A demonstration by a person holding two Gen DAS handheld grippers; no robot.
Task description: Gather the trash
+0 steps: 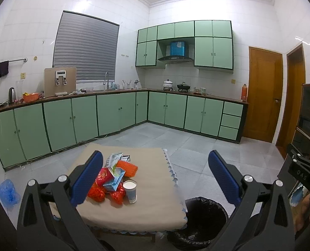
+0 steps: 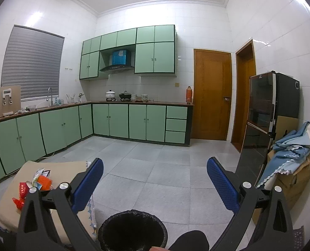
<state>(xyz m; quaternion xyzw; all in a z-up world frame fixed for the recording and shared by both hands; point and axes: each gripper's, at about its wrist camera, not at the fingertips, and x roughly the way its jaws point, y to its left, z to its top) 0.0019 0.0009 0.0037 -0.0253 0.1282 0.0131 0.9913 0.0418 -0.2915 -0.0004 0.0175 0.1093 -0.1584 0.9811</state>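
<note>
A pile of trash lies on a small table (image 1: 150, 211) with a beige cloth: a white paper cup (image 1: 130, 190), red wrappers (image 1: 97, 193), a red carton (image 1: 103, 175), an orange foam net (image 1: 127, 167) and light blue packets (image 1: 115, 178). A bin with a black liner (image 1: 203, 219) stands on the floor right of the table. My left gripper (image 1: 155, 177) is open and empty above the table, near the pile. My right gripper (image 2: 155, 185) is open and empty above the bin (image 2: 133, 229). The pile shows at the left in the right wrist view (image 2: 36, 183).
Green cabinets (image 1: 117, 115) line the far walls. A blue plastic bag (image 1: 8, 192) lies on the floor at left. A dark fridge (image 2: 266, 113) and boxes with a blue cloth (image 2: 291, 152) stand at right. Two wooden doors (image 2: 211, 94) are beyond. The other gripper (image 1: 301, 173) shows at right.
</note>
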